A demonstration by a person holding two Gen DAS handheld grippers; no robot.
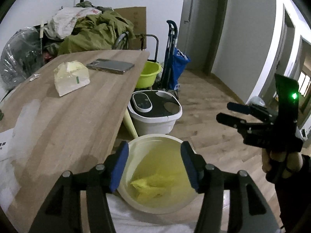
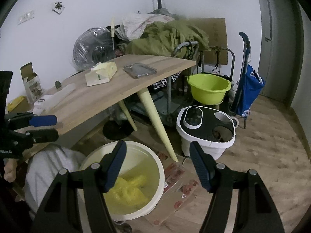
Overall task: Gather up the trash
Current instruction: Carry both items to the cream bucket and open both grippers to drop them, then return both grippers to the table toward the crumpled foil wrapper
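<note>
You won't find much to read here. The left gripper body carries small white lettering, too blurred to make out. The white paper on the table's near corner has dark printed squares, illegible. The cardboard sheet behind the table shows faint marks, unreadable.
</note>
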